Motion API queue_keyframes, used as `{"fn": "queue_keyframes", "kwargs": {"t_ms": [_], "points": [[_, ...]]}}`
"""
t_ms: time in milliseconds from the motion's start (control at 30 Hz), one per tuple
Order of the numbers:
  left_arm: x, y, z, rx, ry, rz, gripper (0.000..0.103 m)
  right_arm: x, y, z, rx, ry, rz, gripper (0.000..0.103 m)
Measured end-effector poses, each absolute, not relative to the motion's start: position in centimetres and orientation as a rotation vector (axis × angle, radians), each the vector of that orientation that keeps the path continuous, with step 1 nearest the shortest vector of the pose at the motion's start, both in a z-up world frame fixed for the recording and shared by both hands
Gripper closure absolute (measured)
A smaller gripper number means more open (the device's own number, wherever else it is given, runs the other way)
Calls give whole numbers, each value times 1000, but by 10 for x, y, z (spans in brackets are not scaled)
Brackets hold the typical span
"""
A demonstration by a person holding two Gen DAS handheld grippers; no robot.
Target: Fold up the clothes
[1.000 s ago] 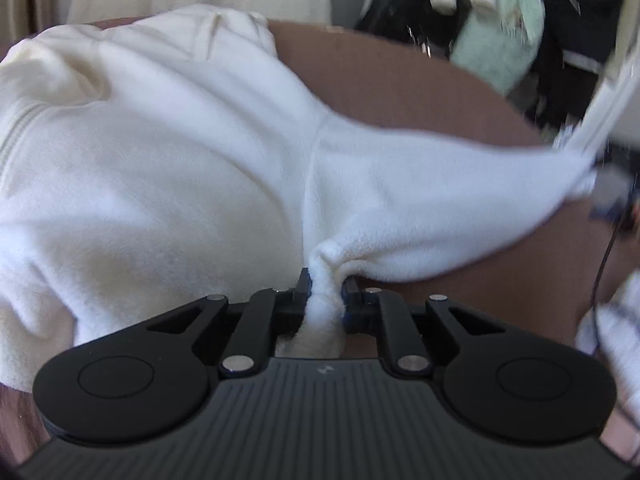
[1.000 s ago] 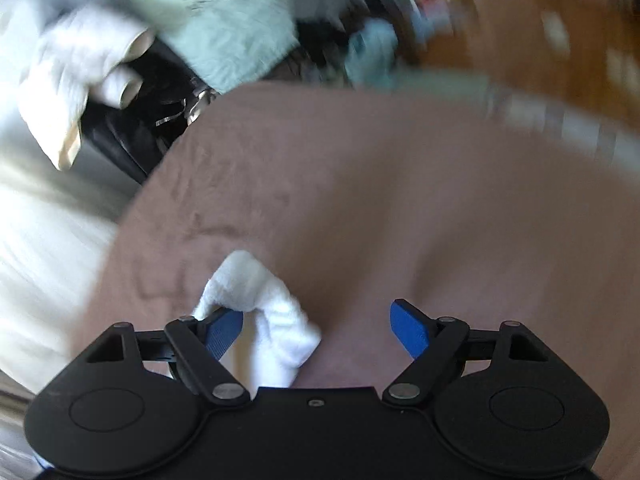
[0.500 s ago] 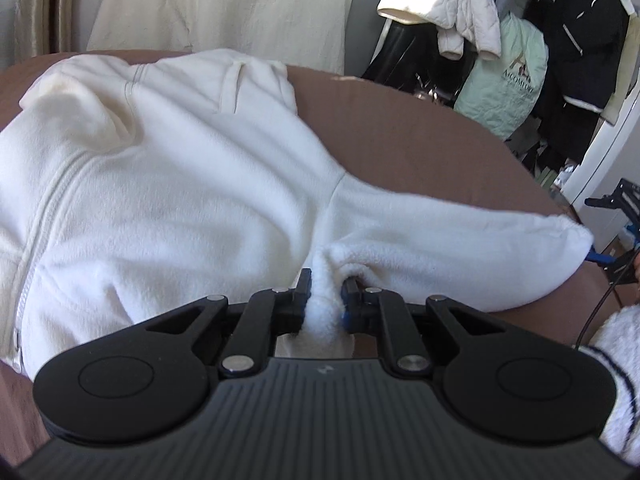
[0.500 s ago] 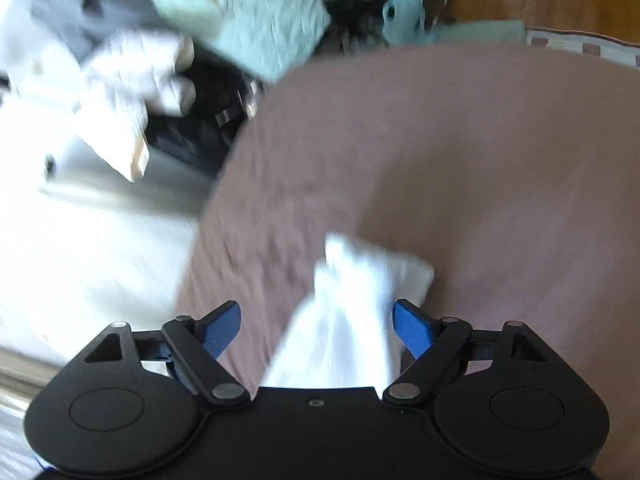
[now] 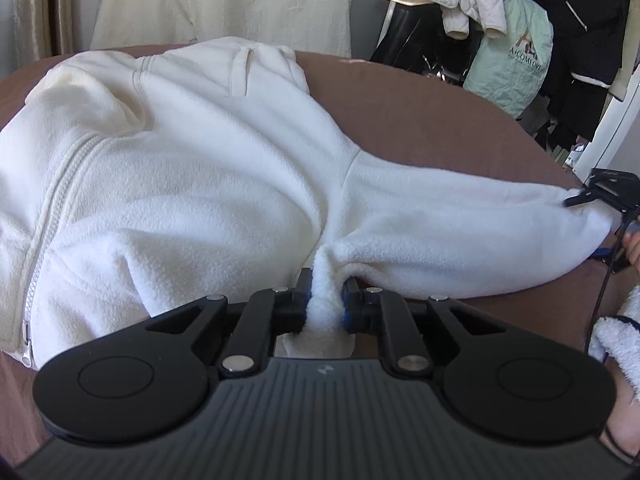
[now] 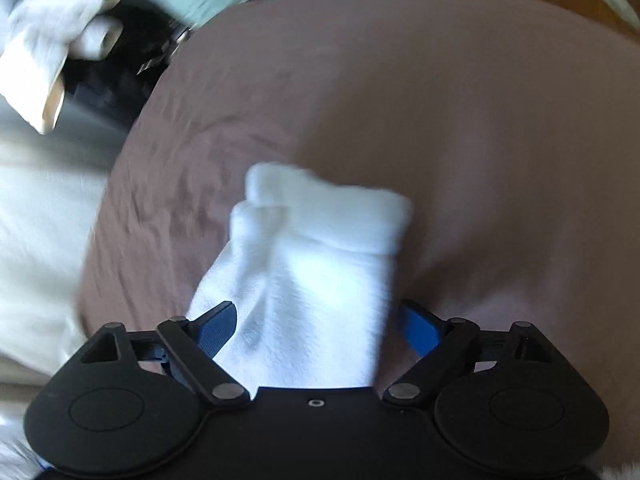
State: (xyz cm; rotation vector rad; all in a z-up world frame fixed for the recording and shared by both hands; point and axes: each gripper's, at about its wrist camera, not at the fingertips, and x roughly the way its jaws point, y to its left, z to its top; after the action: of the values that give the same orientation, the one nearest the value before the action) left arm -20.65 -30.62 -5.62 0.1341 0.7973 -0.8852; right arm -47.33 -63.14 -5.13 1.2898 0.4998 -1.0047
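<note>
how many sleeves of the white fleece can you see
1: the sleeve stretches right across the brown bed, its cuff between the right gripper's open jaws. The other may be hidden under the fleece.

the white fleece jacket [image 5: 192, 184] covers most of the brown bed cover [image 5: 420, 120] on the left, its sleeve [image 6: 320, 264] stretching rightward and lying between the right gripper [image 6: 316, 328]'s blue pads, which have just been closing on either side of it. bare cover lies open beyond the sleeve's cuff and to its right, so a gripper could pass there. past the bed's far edge, hanging coats [image 5: 480, 8] and a pale green bag [image 5: 512, 64] crowd the way.
</note>
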Motion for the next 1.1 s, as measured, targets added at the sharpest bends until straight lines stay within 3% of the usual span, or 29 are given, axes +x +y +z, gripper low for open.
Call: {"fn": "queue_keyframes", "kwargs": {"t_ms": [33, 67, 100, 200, 300, 467, 533, 567, 600, 667, 733, 900, 1067, 1100], "points": [[-208, -306, -54, 136, 787, -893, 90, -465, -630, -45, 1217, 506, -945, 40], [-210, -305, -52, 139, 776, -901, 90, -458, -628, -34, 1135, 501, -886, 78], [-212, -304, -49, 132, 772, -918, 90, -455, -624, -20, 1032, 473, -879, 91], [-218, -300, -42, 87, 784, -989, 90, -450, -607, 26, 673, 373, -914, 93], [-223, -307, -46, 114, 829, -1006, 90, -449, -587, 44, 386, 350, -1084, 91], [-219, -320, -85, 195, 942, -940, 89, -423, -625, -6, 466, 709, -1160, 90], [-222, -323, -93, 215, 932, -918, 88, -425, -636, -17, 559, 775, -1185, 83], [-226, -325, -93, 249, 917, -914, 88, -426, -639, -21, 600, 798, -1196, 71], [-232, -328, -88, 296, 893, -919, 88, -431, -638, -17, 622, 786, -1209, 56], [-240, -329, -76, 352, 859, -937, 81, -444, -632, -4, 629, 724, -1250, 42], [-236, -318, -63, 289, 875, -965, 71, -460, -625, 11, 634, 634, -1303, 41], [-211, -274, -22, 146, 869, -866, 69, -489, -598, 41, 641, 321, -1200, 40], [-164, -220, 14, 100, 822, -708, 67, -442, -536, 61, 376, 350, -930, 40], [-150, -208, 22, 97, 802, -662, 61, -430, -519, 66, 337, 359, -859, 40]]}}
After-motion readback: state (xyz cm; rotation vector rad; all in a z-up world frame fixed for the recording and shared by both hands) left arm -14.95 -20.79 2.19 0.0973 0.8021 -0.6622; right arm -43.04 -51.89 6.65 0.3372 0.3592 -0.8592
